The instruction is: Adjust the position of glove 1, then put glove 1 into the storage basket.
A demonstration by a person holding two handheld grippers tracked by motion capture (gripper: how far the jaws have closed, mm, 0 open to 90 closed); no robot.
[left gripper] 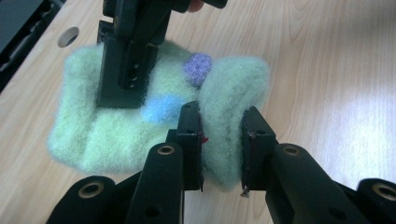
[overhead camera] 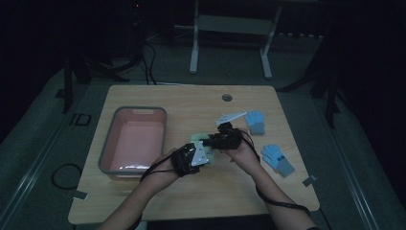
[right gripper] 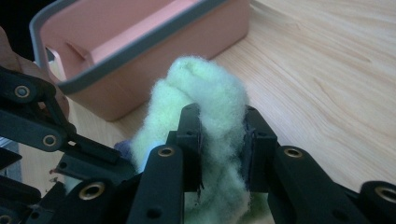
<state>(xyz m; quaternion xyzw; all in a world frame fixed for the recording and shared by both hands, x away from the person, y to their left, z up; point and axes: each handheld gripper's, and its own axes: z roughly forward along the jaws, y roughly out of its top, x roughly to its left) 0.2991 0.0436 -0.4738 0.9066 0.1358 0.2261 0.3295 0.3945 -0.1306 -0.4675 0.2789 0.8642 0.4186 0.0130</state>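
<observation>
A fuzzy pale green glove (overhead camera: 197, 140) lies bunched at the middle of the wooden table (overhead camera: 215, 191). Both grippers hold it. My left gripper (left gripper: 222, 119) is shut on a raised fold of the green glove (left gripper: 116, 135), next to a blue patch (left gripper: 161, 108) and a purple patch (left gripper: 197, 68). The right gripper (left gripper: 126, 70) pinches the glove's far side there. My right gripper (right gripper: 222, 119) is shut on a thick bunch of the green glove (right gripper: 210, 88), which hides its lower part. From above, the left gripper (overhead camera: 191, 158) and right gripper (overhead camera: 224, 139) sit close together.
A pink bin (overhead camera: 107, 143) with a grey rim stands on the table's left side, and the bin (right gripper: 140, 51) is just behind the glove in the right gripper view. Two blue gloves (overhead camera: 255, 121) (overhead camera: 278, 159) lie to the right. A cable hole (overhead camera: 227, 97) is at the back.
</observation>
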